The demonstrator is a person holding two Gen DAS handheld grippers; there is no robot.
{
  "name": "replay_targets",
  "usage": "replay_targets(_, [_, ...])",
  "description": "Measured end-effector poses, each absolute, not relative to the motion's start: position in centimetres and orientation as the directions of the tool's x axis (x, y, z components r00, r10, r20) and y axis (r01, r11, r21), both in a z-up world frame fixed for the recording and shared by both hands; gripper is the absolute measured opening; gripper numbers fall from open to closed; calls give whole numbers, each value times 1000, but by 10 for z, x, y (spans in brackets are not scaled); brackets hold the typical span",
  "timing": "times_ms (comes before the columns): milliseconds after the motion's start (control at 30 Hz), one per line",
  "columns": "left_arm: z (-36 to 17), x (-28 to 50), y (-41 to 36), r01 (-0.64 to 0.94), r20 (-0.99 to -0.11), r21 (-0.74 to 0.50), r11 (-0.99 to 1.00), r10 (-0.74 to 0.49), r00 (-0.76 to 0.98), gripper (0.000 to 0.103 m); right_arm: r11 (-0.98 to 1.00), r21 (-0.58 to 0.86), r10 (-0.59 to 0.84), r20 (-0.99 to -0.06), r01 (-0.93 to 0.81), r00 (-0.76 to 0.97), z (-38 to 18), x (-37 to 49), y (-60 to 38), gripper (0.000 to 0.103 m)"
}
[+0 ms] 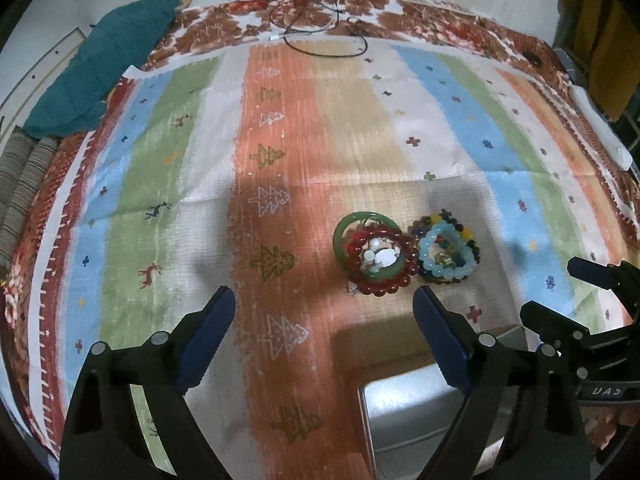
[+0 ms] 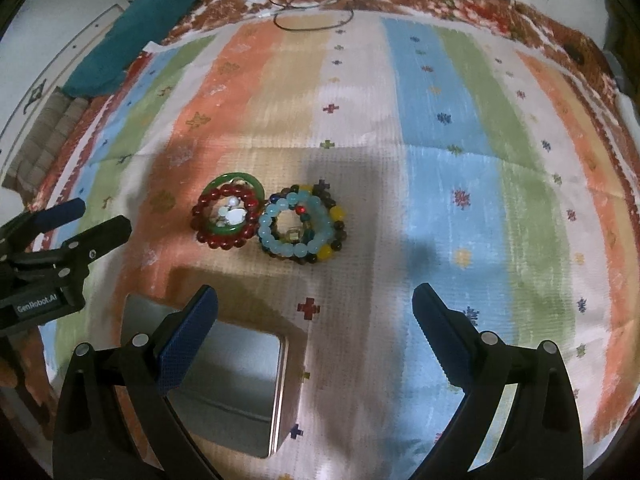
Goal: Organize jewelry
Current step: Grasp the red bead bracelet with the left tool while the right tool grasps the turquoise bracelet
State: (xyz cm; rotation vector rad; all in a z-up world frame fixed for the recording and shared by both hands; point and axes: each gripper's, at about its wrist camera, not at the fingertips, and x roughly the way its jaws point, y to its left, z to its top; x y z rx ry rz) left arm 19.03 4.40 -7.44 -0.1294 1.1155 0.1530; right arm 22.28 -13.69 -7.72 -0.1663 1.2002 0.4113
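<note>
Two piles of bracelets lie on a striped cloth. One pile has a green bangle (image 1: 345, 227) (image 2: 236, 179), a red bead bracelet (image 1: 384, 286) (image 2: 224, 240) and white beads inside. The other has a light blue bead bracelet (image 1: 450, 270) (image 2: 280, 246) on dark and yellow beads (image 2: 334, 216). An open metal tin (image 1: 404, 412) (image 2: 236, 376) sits nearer than the piles. My left gripper (image 1: 324, 320) is open and empty, just short of the piles. My right gripper (image 2: 316, 312) is open and empty, above the tin's right edge.
A teal cloth (image 1: 100, 64) (image 2: 136, 28) lies at the far left corner. A black cable (image 1: 320, 36) (image 2: 312, 20) loops at the far edge. A white object (image 1: 600, 128) lies at the right edge. The striped cloth (image 2: 440, 120) stretches wide behind the piles.
</note>
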Motion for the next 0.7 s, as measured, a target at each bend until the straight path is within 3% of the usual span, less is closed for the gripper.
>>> replay_targets(200, [-86,204,49,-191,-909,-21,981,61,411,83,918,92,212,-936,-387,281,-88,233,-132,98])
replay_targets(300, [-100,213,56,-198,-926,-33,980,45,376,78,921,86,195,-945,-379,261,-98,238,-130,85])
replay_targets(567, [-108,229,46,-145,-929,-34,989,22,368,76,928,103,198,-950,-357,240,-107,253,-127,84])
replay_targets(700, [-114,236,43,-128,-935,-25,991,22,353,74,935,108,194,-953,-338,231,-115,260,-125,73])
